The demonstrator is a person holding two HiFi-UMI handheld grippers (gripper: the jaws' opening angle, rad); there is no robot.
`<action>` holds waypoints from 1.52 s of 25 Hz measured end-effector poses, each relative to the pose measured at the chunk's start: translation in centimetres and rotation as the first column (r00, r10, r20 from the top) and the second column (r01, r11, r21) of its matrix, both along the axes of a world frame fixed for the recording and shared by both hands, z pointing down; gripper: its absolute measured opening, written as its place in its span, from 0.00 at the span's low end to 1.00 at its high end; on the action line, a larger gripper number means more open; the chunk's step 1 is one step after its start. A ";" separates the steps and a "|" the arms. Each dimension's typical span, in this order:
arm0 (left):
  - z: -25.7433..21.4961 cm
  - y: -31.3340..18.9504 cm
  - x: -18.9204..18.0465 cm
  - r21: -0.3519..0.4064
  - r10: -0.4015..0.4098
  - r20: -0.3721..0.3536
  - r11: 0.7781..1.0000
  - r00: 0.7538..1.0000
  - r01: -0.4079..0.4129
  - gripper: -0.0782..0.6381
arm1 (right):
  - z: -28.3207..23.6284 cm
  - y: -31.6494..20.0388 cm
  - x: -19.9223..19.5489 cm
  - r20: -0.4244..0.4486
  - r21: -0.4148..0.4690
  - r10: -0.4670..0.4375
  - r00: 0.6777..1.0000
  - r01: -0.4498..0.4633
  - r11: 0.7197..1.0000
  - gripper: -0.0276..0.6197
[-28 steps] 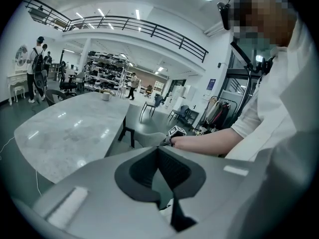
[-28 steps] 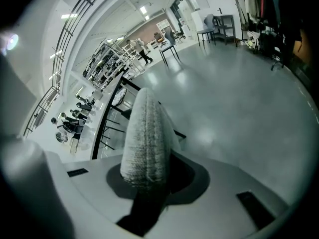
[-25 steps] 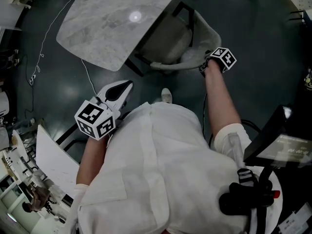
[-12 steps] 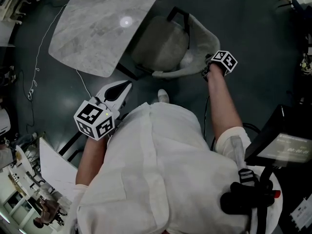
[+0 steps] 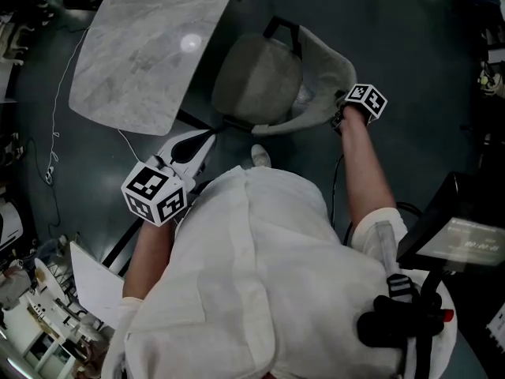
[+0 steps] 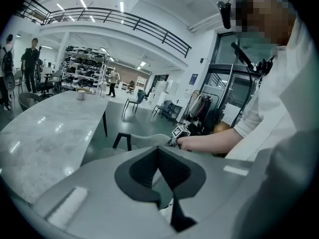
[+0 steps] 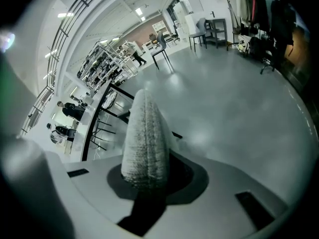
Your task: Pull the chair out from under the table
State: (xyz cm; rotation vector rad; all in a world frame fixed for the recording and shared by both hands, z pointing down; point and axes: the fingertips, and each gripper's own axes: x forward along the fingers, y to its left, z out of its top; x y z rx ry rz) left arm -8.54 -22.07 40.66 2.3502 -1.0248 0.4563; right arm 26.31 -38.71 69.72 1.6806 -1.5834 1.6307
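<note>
Right arm extended: the right gripper (image 5: 341,113), jaws just closing, pinches the chair (image 5: 256,77) by its back rim, the seat lying left of it beside the table (image 5: 134,54) edge. Left gripper (image 5: 207,139): elbow bent, jaws pressed together, empty. Open floor (image 5: 426,69) lies right of the right gripper.

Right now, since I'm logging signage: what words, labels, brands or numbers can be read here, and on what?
Nothing can be read.
Screen: pale print, too blurred to read.
Blue wall sign: too small to read.
Marker cubes: black-and-white squares only, no letters.
</note>
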 end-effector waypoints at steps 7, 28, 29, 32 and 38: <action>0.2 -1.2 1.0 0.000 0.063 -0.001 0.998 0.998 -0.063 0.12 | 0.1 1.0 3.1 -0.012 -0.008 0.015 1.000 -0.015 1.000 0.15; 0.6 -2.3 3.2 -0.022 0.171 0.010 0.985 0.985 -0.171 0.12 | -0.2 3.6 13.6 -0.044 -0.027 0.001 0.999 -0.002 1.000 0.15; 0.6 -2.4 3.6 -0.023 0.172 0.012 0.985 0.985 -0.172 0.12 | -0.2 3.6 14.4 -0.044 -0.028 -0.001 0.999 0.000 1.000 0.15; 0.6 -2.7 5.1 -0.028 0.176 0.017 0.984 0.984 -0.176 0.12 | -0.2 3.4 16.9 -0.049 -0.030 -0.008 0.999 0.007 1.000 0.15; 0.6 -2.3 4.2 -0.031 0.184 0.019 0.983 0.983 -0.183 0.12 | -0.5 4.3 17.4 -0.062 -0.029 0.000 0.998 -0.002 1.000 0.15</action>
